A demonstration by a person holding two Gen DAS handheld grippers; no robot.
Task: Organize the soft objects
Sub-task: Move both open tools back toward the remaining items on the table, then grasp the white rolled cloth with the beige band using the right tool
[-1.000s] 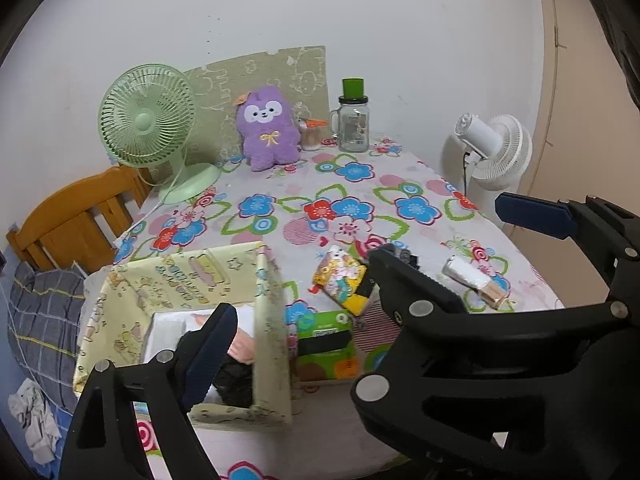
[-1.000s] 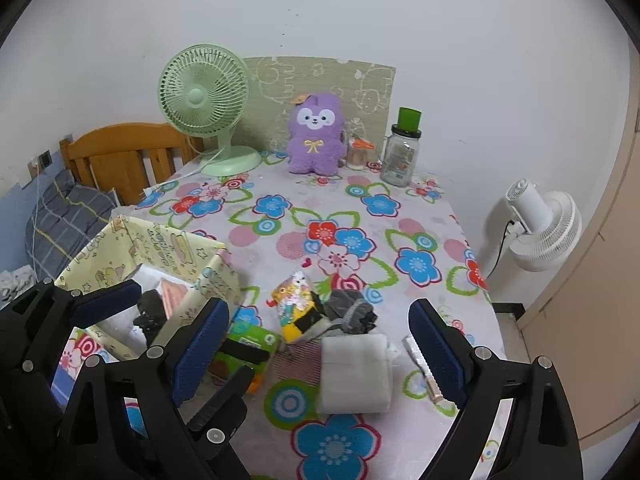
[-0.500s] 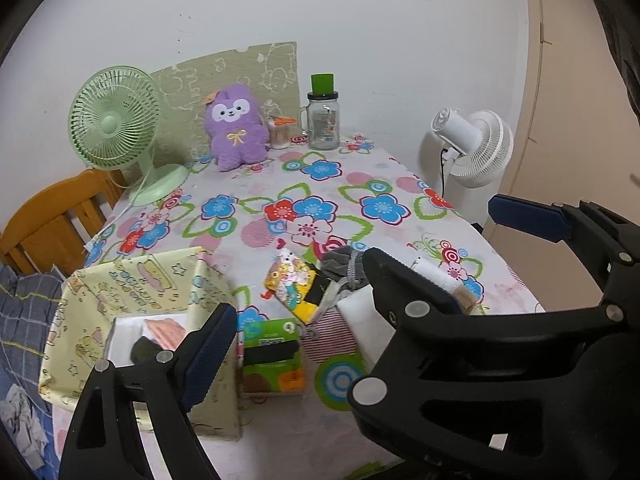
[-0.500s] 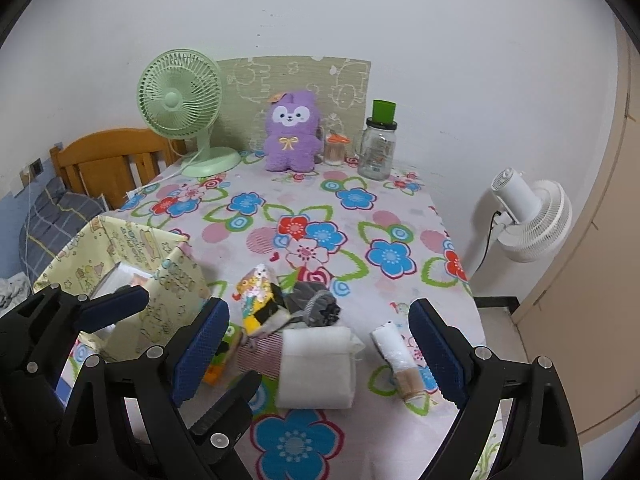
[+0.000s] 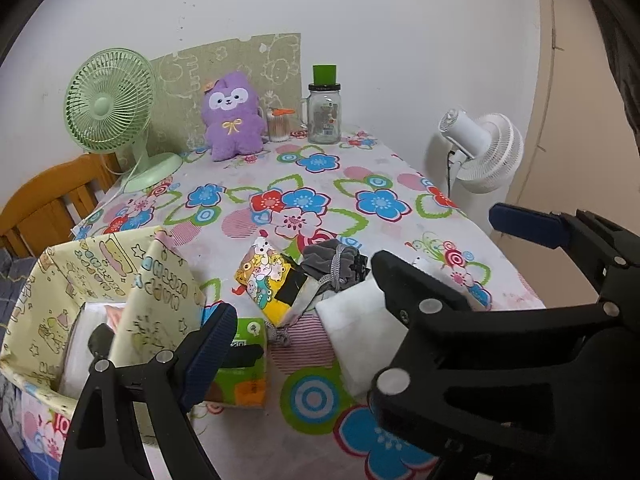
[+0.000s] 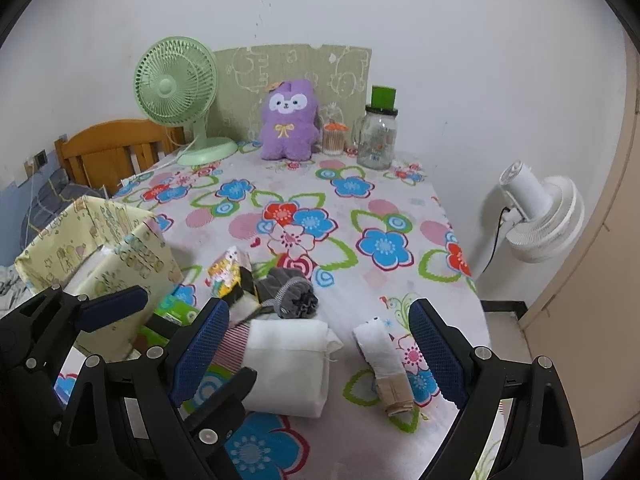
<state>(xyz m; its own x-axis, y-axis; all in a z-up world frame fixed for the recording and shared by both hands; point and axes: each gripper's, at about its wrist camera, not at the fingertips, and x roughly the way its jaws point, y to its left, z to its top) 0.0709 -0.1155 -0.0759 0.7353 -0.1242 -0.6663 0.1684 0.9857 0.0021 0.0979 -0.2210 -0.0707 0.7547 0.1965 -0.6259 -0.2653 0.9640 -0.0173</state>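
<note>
My right gripper [image 6: 318,354] is open above the near end of the table, with a folded white cloth [image 6: 288,364] and a white roll with a beige end [image 6: 384,360] lying below its fingers. A grey bundle of fabric [image 6: 292,292] and a yellow cartoon pouch [image 6: 226,272] lie just beyond. My left gripper [image 5: 320,352] is open too. One of its pads [image 5: 208,352] hangs over a green tissue pack [image 5: 244,376], beside the yellow patterned box [image 5: 40,304]; its other finger is hidden behind the right gripper [image 5: 460,248]. A purple plush [image 6: 290,120] sits at the far end.
A green desk fan [image 6: 176,80], a glass jar with a green lid [image 6: 378,136] and a small swab pot [image 6: 334,136] stand by the far wall. A white fan [image 6: 540,216] stands beyond the table's right edge. A wooden chair [image 5: 48,196] is at the left.
Both grippers have moved down and to the right along the table; the box has slid towards the left of both views and the cloth pile looks closer. Both stay open.
</note>
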